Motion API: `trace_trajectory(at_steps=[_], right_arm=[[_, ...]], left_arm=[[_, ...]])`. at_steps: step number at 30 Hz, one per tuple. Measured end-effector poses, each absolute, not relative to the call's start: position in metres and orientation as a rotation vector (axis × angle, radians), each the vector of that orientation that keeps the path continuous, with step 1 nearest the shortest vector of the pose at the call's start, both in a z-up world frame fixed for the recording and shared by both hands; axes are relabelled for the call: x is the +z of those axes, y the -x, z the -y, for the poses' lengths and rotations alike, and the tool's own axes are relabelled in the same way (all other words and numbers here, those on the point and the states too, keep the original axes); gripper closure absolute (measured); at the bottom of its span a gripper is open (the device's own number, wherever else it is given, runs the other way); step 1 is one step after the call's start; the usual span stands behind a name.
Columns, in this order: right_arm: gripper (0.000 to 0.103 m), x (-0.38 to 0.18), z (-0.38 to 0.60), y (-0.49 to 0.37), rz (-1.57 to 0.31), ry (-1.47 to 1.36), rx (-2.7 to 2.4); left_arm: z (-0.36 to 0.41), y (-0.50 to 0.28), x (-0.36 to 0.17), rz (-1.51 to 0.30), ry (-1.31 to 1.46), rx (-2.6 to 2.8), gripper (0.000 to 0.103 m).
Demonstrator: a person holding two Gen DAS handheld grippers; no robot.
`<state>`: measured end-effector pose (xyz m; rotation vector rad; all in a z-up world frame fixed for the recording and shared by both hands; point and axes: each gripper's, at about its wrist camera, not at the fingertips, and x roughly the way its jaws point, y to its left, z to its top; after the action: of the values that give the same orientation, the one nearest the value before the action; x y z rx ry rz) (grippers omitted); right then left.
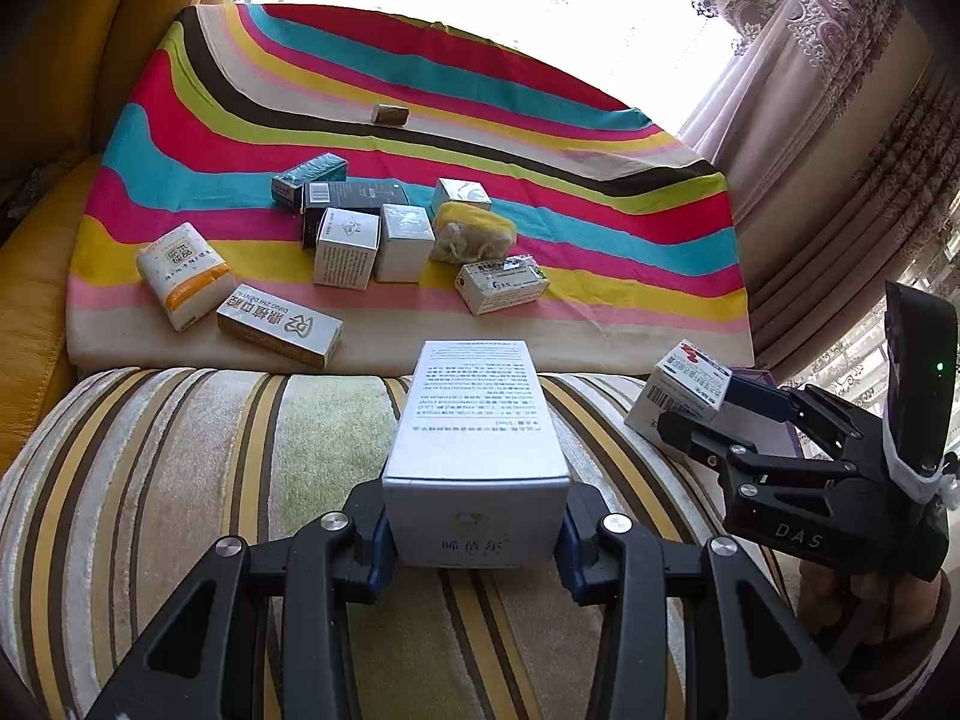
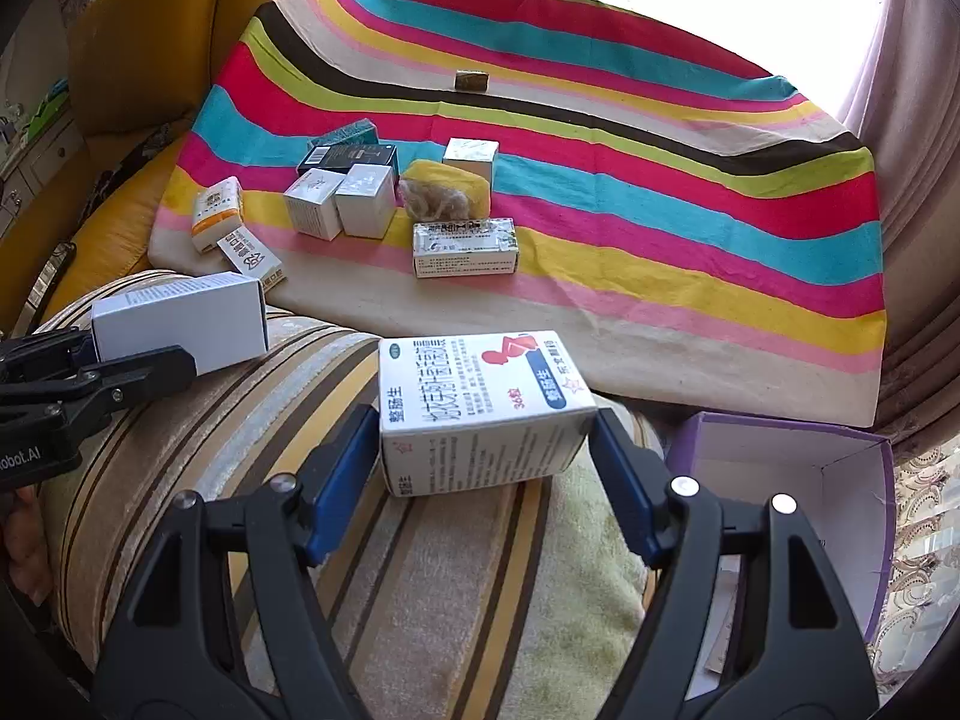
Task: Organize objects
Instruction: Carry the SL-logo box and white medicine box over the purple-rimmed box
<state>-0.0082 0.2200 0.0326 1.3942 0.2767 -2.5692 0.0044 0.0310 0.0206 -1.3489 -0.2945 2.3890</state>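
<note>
My left gripper [image 1: 474, 531] is shut on a long white box [image 1: 474, 420] with printed text, held over the striped cushion [image 1: 180, 480]; it also shows in the right wrist view [image 2: 180, 318]. My right gripper [image 2: 486, 462] is shut on a white medicine box [image 2: 480, 408] with red and blue print; the same box shows in the left wrist view [image 1: 684, 396]. Several small boxes [image 1: 360, 240] and a yellow pouch [image 1: 474, 231] lie on the rainbow-striped cloth [image 1: 600, 192].
An open purple box [image 2: 780, 498] sits low at the right beside the cushion. A small brown block [image 2: 471, 81] lies far back on the cloth. A yellow sofa [image 1: 36, 300] is at the left, curtains [image 1: 840, 120] at the right.
</note>
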Motion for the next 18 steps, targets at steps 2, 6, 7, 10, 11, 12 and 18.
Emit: trace_trajectory(at_steps=[2, 6, 7, 10, 11, 12, 18], right_arm=[[0.029, 0.035, -0.225, 0.003, -0.263, -1.386, -2.58], [0.029, 0.04, -0.237, -0.007, -0.235, -1.375, -2.609], [0.029, 0.041, -0.241, -0.009, -0.227, -1.374, -2.617], [0.029, 0.044, -0.254, -0.014, -0.2, -1.374, -2.645], [0.029, 0.045, -0.258, -0.015, -0.19, -1.375, -2.654], [0.029, 0.046, -0.262, -0.015, -0.181, -1.375, -2.664], [0.029, 0.049, -0.287, -0.02, -0.146, -1.375, -2.731]], left_arm=[[-0.037, -0.008, 0.021, 0.283, 1.345, 2.377, 0.06], [-0.052, -0.012, 0.024, 0.26, 1.331, 2.349, 0.06], [-0.056, -0.012, 0.025, 0.256, 1.327, 2.341, 0.06], [-0.068, -0.014, 0.029, 0.253, 1.306, 2.311, 0.06], [-0.074, -0.014, 0.03, 0.239, 1.3, 2.301, 0.06], [-0.079, -0.015, 0.031, 0.226, 1.298, 2.295, 0.06], [-0.11, -0.014, 0.033, 0.155, 1.288, 2.25, 0.06]])
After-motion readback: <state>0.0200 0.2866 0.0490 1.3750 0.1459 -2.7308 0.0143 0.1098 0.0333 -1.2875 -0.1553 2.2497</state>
